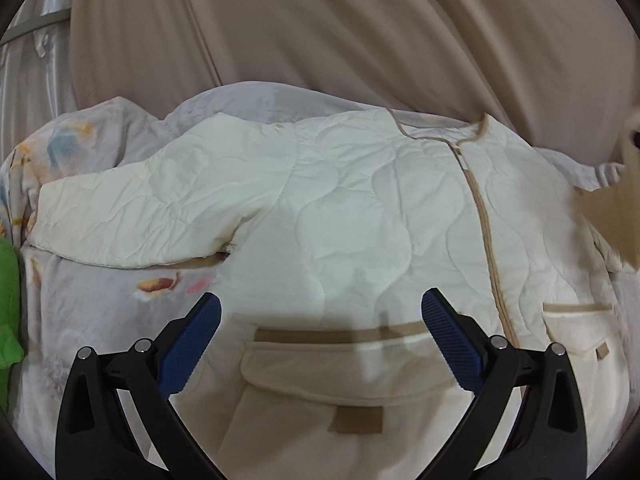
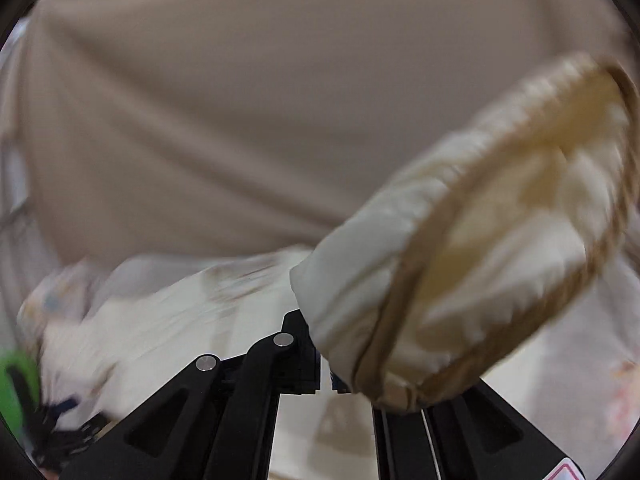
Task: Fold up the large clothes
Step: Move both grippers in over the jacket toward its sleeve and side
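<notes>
The cream quilted jacket (image 1: 340, 208) is spread on the bed (image 1: 100, 312); its sleeve cuff (image 2: 460, 264) is clamped in the right tool (image 2: 326, 384); the left tool (image 1: 320, 320) is held agape above the pocket; the sleeve likely must next be carried across the body.

Cream quilted jacket (image 1: 340, 208) with tan trim, pale grey floral bedsheet (image 1: 100, 312), beige curtain (image 1: 360, 20), bright green cloth (image 1: 8, 320), blue-padded black gripper (image 1: 320, 316)
</notes>
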The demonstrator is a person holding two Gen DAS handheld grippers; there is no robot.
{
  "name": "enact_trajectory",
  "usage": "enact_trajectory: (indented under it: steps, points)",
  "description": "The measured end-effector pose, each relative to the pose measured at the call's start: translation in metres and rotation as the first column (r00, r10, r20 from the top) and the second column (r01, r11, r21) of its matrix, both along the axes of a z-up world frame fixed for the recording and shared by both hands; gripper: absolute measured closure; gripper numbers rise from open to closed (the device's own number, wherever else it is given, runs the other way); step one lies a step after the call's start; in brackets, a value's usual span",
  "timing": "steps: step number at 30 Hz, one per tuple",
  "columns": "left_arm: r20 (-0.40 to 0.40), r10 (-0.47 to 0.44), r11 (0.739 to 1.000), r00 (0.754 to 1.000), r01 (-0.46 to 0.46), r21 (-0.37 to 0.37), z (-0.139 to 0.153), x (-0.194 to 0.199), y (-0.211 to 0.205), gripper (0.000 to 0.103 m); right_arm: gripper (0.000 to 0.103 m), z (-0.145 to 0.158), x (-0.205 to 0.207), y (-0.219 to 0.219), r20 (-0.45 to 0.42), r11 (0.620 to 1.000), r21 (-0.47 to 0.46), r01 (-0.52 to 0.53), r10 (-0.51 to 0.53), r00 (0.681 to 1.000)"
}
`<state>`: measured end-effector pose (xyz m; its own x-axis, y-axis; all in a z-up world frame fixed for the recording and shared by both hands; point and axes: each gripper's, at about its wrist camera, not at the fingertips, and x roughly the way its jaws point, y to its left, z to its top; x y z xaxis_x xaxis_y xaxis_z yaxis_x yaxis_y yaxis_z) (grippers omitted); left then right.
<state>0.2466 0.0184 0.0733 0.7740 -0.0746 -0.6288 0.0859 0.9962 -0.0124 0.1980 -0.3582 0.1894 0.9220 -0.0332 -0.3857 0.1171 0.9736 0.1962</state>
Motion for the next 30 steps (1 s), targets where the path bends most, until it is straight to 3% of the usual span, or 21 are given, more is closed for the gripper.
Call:
enact_trajectory:
  steps: [2,5,7,10,12,16,19,23,24,26,27,29,30]
  points:
    - [-0.010,0.006,0.999,1.000,-0.006,-0.036,0.002,0.006,0.009,0.005,0.097,-0.021,0.039,0.071,-0.077,0.988,-0.038,-0.152,0.149,0.986]
    - [-0.024,0.008,0.996,1.000,-0.010,-0.091,0.005,0.016,0.025,0.005,0.094,-0.079,0.084,0.159,-0.261,0.942,-0.099,-0.321,0.286,0.922]
    - [-0.031,0.001,0.991,1.000,-0.005,-0.130,0.008,0.025,0.037,0.005,0.086,-0.104,0.090,0.187,-0.319,0.926,-0.140,-0.350,0.292,0.902]
    - [-0.041,-0.009,0.984,0.999,0.002,-0.180,0.011,0.039,0.048,0.005,0.071,-0.116,0.068,0.199,-0.318,0.905,-0.173,-0.389,0.322,0.892]
    - [-0.052,-0.039,0.978,0.998,0.027,-0.206,0.011,0.052,0.047,0.005,0.055,-0.109,0.046,0.180,-0.286,0.912,-0.167,-0.374,0.318,0.904]
    - [-0.117,-0.130,0.956,0.985,0.093,-0.277,0.001,0.082,0.031,0.005,0.049,-0.108,0.007,0.120,-0.252,0.955,-0.116,-0.271,0.236,0.939]
    - [-0.197,-0.153,0.942,0.968,0.082,-0.327,-0.019,0.109,0.022,0.005,0.047,-0.110,-0.014,0.056,-0.265,0.988,-0.059,-0.142,0.122,0.957]
    - [-0.251,-0.155,0.939,0.955,0.064,-0.338,-0.037,0.131,0.012,0.010,0.045,-0.127,-0.030,-0.020,-0.292,0.991,0.136,-0.001,0.040,0.956]
    - [-0.244,-0.159,0.941,0.957,0.072,-0.332,-0.037,0.133,0.009,0.017,0.045,-0.130,-0.029,-0.032,-0.293,0.981,0.192,0.019,0.039,0.955]
    - [-0.226,-0.177,0.939,0.958,0.095,-0.332,-0.035,0.133,0.006,0.055,0.045,-0.137,-0.025,-0.054,-0.293,0.957,0.285,0.057,0.031,0.956]
    - [-0.236,-0.194,0.933,0.952,0.104,-0.345,-0.035,0.136,0.005,0.080,0.045,-0.140,-0.019,-0.062,-0.296,0.944,0.323,0.067,0.034,0.954]
    - [-0.242,-0.197,0.923,0.950,0.096,-0.374,-0.029,0.139,0.006,0.095,0.044,-0.145,-0.001,-0.073,-0.307,0.915,0.388,0.105,0.021,0.952]
    - [-0.225,-0.199,0.920,0.954,0.102,-0.378,-0.021,0.139,0.007,0.097,0.048,-0.146,0.005,-0.073,-0.304,0.904,0.412,0.113,0.020,0.952]
